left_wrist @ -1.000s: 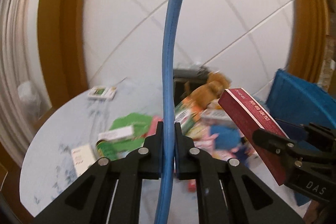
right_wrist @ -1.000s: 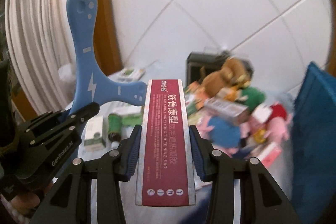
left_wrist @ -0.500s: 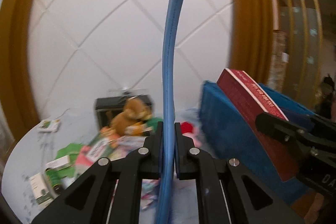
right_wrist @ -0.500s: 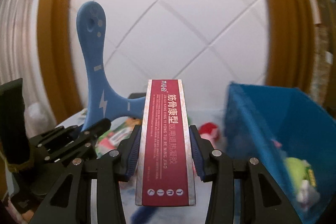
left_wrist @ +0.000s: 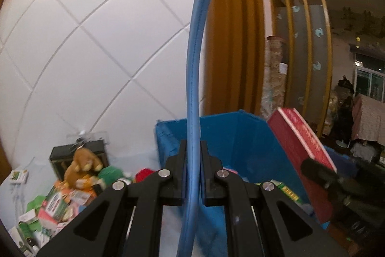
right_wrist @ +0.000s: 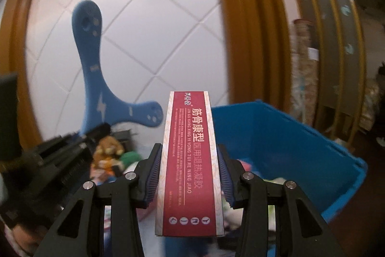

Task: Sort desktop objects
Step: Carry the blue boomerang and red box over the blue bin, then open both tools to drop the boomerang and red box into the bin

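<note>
Left gripper (left_wrist: 193, 175): jaws closed tight on 1 blue boomerang (left_wrist: 196, 69), gripped edge-on so it rises as a thin curved strip in the left wrist view.
Boomerang, seen from the right wrist (right_wrist: 96, 78): 3 arms in all, 2 fully visible and 1 running down into the left gripper (right_wrist: 72, 148); pale markings and a lightning bolt on its face.
Right gripper (right_wrist: 190, 175): jaws part open, both pads pressed on the long sides of 1 red box (right_wrist: 190, 160) with white Chinese lettering, held lengthwise and pointing forward.
Red box, from the left wrist (left_wrist: 303, 146): tilted, just right of the bin's right wall.
Blue bin (right_wrist: 288, 143): 1, open-topped, ahead of both grippers; a few small items lie inside, too blurred to count.
Table pile (left_wrist: 72, 189): 1 brown plush toy (left_wrist: 83, 166), 1 dark box (left_wrist: 96, 151) behind it, several small cartons and green and red soft items, count unclear.
Lone carton (left_wrist: 18, 176): 1, at the far left, apart from the pile.
</note>
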